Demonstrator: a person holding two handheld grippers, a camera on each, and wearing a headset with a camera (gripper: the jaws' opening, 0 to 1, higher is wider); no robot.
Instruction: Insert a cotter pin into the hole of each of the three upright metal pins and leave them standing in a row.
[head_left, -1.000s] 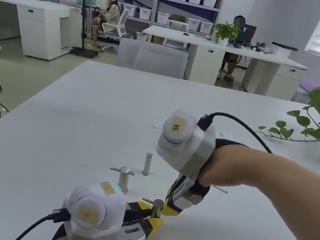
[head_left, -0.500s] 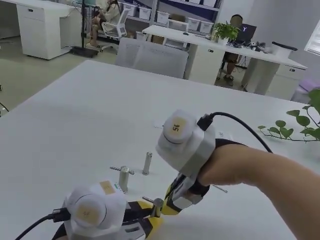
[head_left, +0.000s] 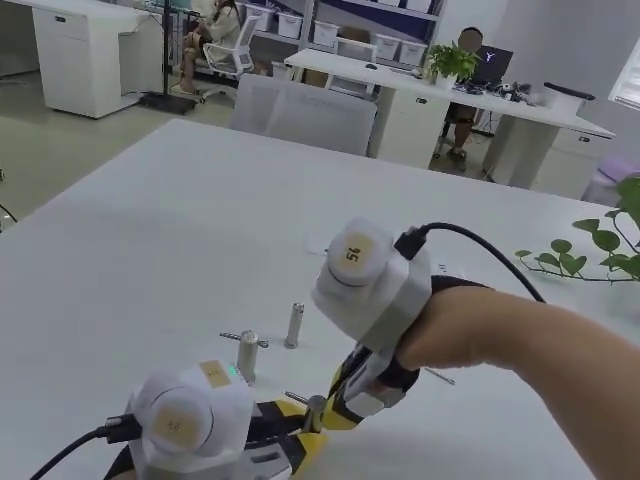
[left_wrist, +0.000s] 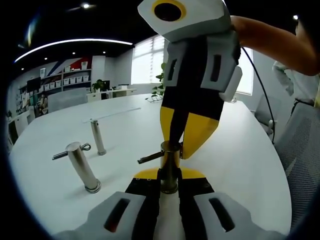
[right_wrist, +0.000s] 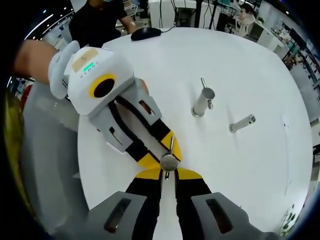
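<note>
Near pin (left_wrist: 169, 167) upright on the table (head_left: 200, 220), close to the person, clamped low on its shaft between the closed jaws of the left claw (left_wrist: 169, 182). Through the hole near its top, a cotter pin (left_wrist: 150, 158), lying level and sticking out to one side. Right claw (right_wrist: 169, 175) down at that pin's head from above, jaws nearly together, apparently pinching the cotter pin's other end, though too crowded there to be sure. Yellow tips of both claws almost touching around the head. Just beyond, middle pin (head_left: 248, 358) upright and apart from both claws, crossed near its top by a second cotter pin (left_wrist: 60, 155) with the loop on one side. A little further out, far pin (head_left: 295, 325) upright, a plain shaft standing alone. All three near one another in a loose zigzag rather than a straight row. Behind the right claw, a hand (head_left: 460, 325) gripping its body, with a black cable (head_left: 455, 229) arcing off the top. At the table's right edge, a trailing green plant (head_left: 607, 240). Past the table, grey chairs, white desks and seated people.
</note>
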